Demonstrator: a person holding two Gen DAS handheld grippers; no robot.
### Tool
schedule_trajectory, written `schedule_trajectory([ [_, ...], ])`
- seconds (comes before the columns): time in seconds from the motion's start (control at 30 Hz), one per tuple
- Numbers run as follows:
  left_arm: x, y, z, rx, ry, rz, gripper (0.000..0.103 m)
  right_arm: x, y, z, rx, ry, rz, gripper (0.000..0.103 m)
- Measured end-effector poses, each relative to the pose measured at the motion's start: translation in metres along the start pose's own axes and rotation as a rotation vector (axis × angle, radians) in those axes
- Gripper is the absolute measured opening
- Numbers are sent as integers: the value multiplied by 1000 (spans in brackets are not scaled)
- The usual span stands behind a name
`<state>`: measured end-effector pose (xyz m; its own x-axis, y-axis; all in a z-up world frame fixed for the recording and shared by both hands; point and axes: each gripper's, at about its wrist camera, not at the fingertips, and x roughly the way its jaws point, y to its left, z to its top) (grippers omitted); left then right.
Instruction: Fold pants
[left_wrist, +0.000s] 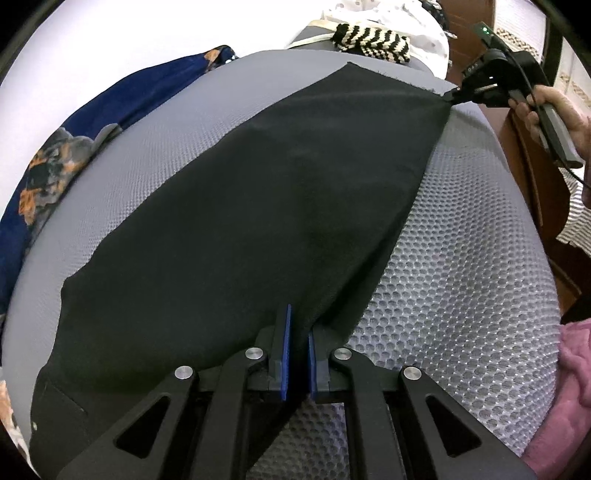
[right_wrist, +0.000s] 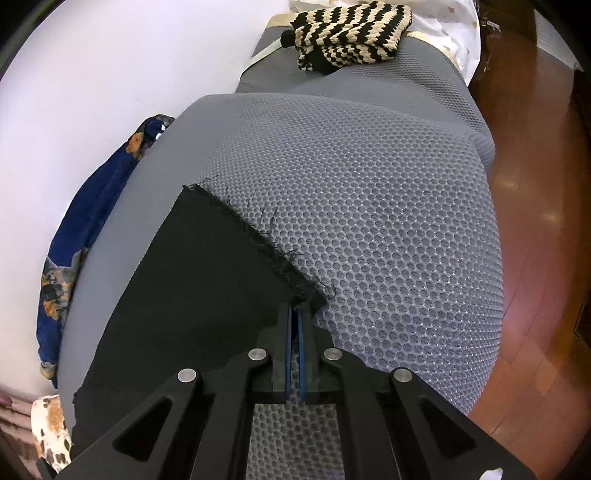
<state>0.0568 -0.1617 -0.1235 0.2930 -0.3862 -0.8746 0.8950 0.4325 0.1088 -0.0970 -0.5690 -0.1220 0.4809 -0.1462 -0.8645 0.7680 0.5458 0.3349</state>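
Left wrist view: black pants (left_wrist: 258, 192) lie spread flat across a grey honeycomb-mesh mattress (left_wrist: 461, 277), reaching from the near edge out to the far right corner. The left tongs (left_wrist: 298, 328) sit low at the near hem, blue pads parted by a narrow gap; a fold of the black cloth runs up between them, and the pads do not look pressed on it, so call them released. Over at the far right, the right tongs (left_wrist: 453, 95) pinch the far corner of the pants, pulling the cloth to a point. A hand (left_wrist: 557, 110) grips their handle. A blue patterned cloth (left_wrist: 74, 147) lies along the mattress's left edge against the white wall, a black-and-cream knit (left_wrist: 373, 38) sits at the far end, and a pink fabric (left_wrist: 569, 387) shows at the lower right.

Right wrist view: here are the right tongs (right_wrist: 295, 314) up close, clenched tight on the frayed corner of the pants (right_wrist: 192, 280), loose threads straggling over the mesh (right_wrist: 369, 221). The cloth spreads away to the lower left. The knit (right_wrist: 351, 33) rests on the far end of the mattress, the blue cloth (right_wrist: 88, 206) trails down the left side, and a wood floor (right_wrist: 535, 221) shines to the right.
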Motion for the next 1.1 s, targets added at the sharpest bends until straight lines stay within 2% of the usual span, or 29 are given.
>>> schedule_trajectory([
  [0.07,-1,3,1,-12,-1,-15,14,2,2,1,-21,2,-23,3],
  [0.13,-3,9,2,-51,5,-50,27,2,4,2,-28,6,-33,8],
  [0.2,-12,19,1,-114,-16,-102,51,-1,9,4,-47,14,-53,16],
  [0.23,-19,25,1,-146,-43,-127,55,-4,11,5,-55,10,-68,26],
  [0.27,-26,30,-1,-167,-67,-142,59,-9,14,7,-60,-4,-85,28],
  [0.33,-42,43,-4,-215,-120,-155,61,-21,21,9,-85,-44,-115,28],
  [0.43,-58,75,-16,-326,-174,-104,65,-37,44,14,-158,-111,-166,29],
  [0.47,-61,89,-22,-374,-179,-75,65,-39,55,15,-189,-117,-147,29],
  [0.53,-64,117,-37,-471,-174,-7,65,-35,87,14,-276,-76,-62,29],
  [0.6,-67,142,-53,-545,-168,60,65,-22,129,7,-362,-6,62,29],
  [0.67,-71,163,-67,-607,-159,131,65,-7,168,-4,-447,61,148,29],
  [0.73,-79,182,-86,-669,-157,199,65,15,219,-23,-556,151,252,29],
  [0.8,-85,197,-107,-706,-158,234,65,37,272,-46,-663,268,371,29],
  [0.9,-96,209,-137,-752,-154,289,65,64,341,-83,-809,414,487,29],
  [1.0,-104,219,-166,-815,-143,318,65,88,396,-118,-929,534,548,29],
  [1.1,-105,226,-189,-872,-131,318,65,108,435,-151,-1025,644,579,29],
])
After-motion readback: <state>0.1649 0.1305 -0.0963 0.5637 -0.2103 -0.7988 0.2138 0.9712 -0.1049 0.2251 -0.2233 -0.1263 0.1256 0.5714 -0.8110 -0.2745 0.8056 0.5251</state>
